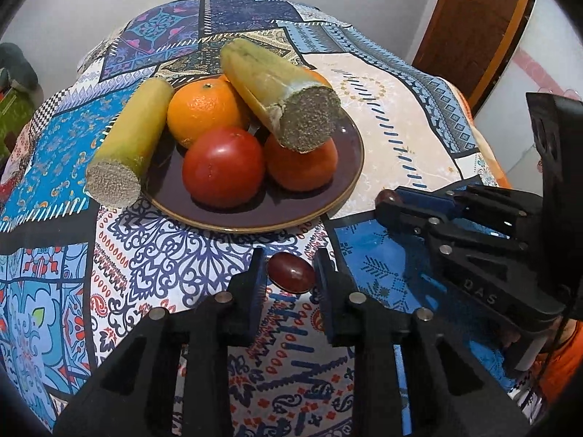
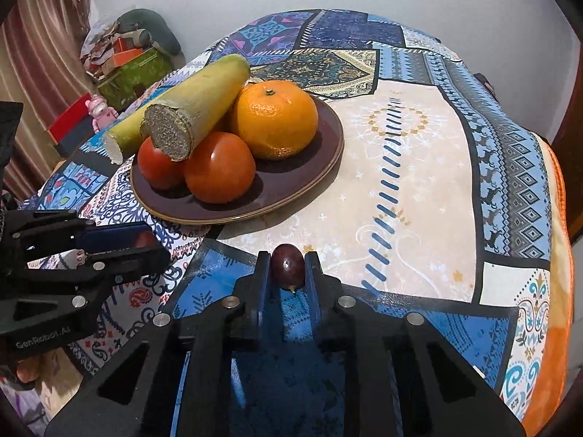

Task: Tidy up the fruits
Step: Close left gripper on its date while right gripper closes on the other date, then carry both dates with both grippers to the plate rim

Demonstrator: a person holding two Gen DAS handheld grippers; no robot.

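A dark brown plate [image 1: 342, 182] holds an orange [image 1: 204, 109], two red tomatoes [image 1: 222, 167] and a cut yellow-green cane piece [image 1: 277, 91] lying on top. A second cane piece [image 1: 127, 145] leans at the plate's left edge. My left gripper [image 1: 289, 273] is closed on a dark red grape [image 1: 291, 272] just in front of the plate. My right gripper [image 2: 287, 267] is shut on a dark purple grape [image 2: 288, 266], in front of the plate [image 2: 328, 160]. The right gripper also shows in the left wrist view [image 1: 390, 198], the left one in the right wrist view [image 2: 145, 240].
The table is covered with a patterned patchwork cloth [image 2: 419, 153]. Boxes and clutter [image 2: 124, 62] stand beyond the table's far left by a curtain. A wooden door [image 1: 473, 22] is at the back right.
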